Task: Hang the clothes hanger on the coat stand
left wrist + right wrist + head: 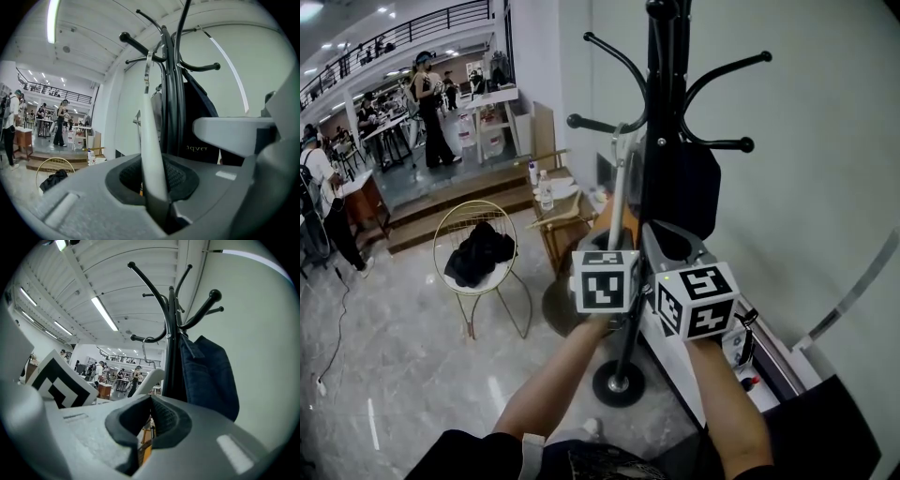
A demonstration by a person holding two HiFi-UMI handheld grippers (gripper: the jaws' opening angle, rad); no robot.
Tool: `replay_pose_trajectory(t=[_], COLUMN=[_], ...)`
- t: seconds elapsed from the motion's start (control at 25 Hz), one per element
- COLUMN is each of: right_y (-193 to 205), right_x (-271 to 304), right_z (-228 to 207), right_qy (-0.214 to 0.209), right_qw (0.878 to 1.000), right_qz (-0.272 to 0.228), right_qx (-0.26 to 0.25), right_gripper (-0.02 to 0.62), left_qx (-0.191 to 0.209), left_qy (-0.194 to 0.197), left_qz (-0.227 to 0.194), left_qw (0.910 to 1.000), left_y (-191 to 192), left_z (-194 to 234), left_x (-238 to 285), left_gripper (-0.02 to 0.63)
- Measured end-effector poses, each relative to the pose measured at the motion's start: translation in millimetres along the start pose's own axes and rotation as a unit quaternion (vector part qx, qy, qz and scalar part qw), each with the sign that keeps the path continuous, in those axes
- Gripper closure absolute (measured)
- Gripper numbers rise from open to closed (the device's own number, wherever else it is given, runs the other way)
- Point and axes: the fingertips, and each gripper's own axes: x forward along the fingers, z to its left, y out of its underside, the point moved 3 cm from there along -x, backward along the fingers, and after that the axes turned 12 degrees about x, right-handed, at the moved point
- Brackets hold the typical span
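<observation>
A black coat stand (660, 141) rises against the white wall, with a dark garment (692, 192) hanging on it. My left gripper (157, 190) is shut on one arm of a white clothes hanger (151, 136), held upright. The hanger's metal hook (147, 70) loops over a ball-tipped stand arm (136, 44) on the left side. In the head view the hanger (619, 192) stands just left of the pole, above the left gripper (617, 253). My right gripper (150, 416) is shut with nothing in it, close beside the left gripper and aimed at the stand (171, 343).
The stand's round base (619, 382) sits on the marble floor. A gold wire chair (478, 220) holding a dark cloth stands to the left, with a small wooden table (551, 217) with bottles behind it. A white machine (750, 361) lies low at the right. Several people are far back.
</observation>
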Motion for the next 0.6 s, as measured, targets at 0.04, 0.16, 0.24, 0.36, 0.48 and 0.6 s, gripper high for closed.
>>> replay_pose_trajectory(t=[0.04, 0.16, 0.24, 0.36, 0.48, 0.6], right_y=[2.0, 7.0, 8.8, 10.7, 11.1, 10.8], right_x=[-0.8, -3.5, -5.0, -6.0, -6.6, -7.6], right_z=[0.4, 1.8, 0.7, -1.2, -1.2, -1.0], right_qy=[0.000, 0.001, 0.003, 0.006, 0.005, 0.004], right_qw=[1.000, 1.000, 1.000, 1.000, 1.000, 1.000], right_qz=[0.002, 0.007, 0.009, 0.012, 0.014, 0.013], right_qx=[0.002, 0.004, 0.004, 0.004, 0.003, 0.003], right_gripper=[0.601, 0.601, 0.601, 0.601, 0.601, 0.601], left_qx=[-0.002, -0.005, -0.005, -0.008, -0.012, -0.013], left_qy=[0.001, 0.000, -0.001, -0.001, -0.001, -0.002], left_qz=[0.001, 0.000, 0.000, 0.000, 0.000, -0.001], left_qw=[1.0000, 1.0000, 1.0000, 1.0000, 0.9999, 0.9999], left_y=[1.2, 2.3, 2.3, 2.1, 1.7, 1.8], left_z=[-0.6, -1.1, -1.2, -1.5, -2.0, -1.5], left_x=[-0.5, -1.7, -1.8, -2.1, -2.8, -3.5], left_gripper=[0.545, 0.545, 0.545, 0.545, 0.545, 0.545])
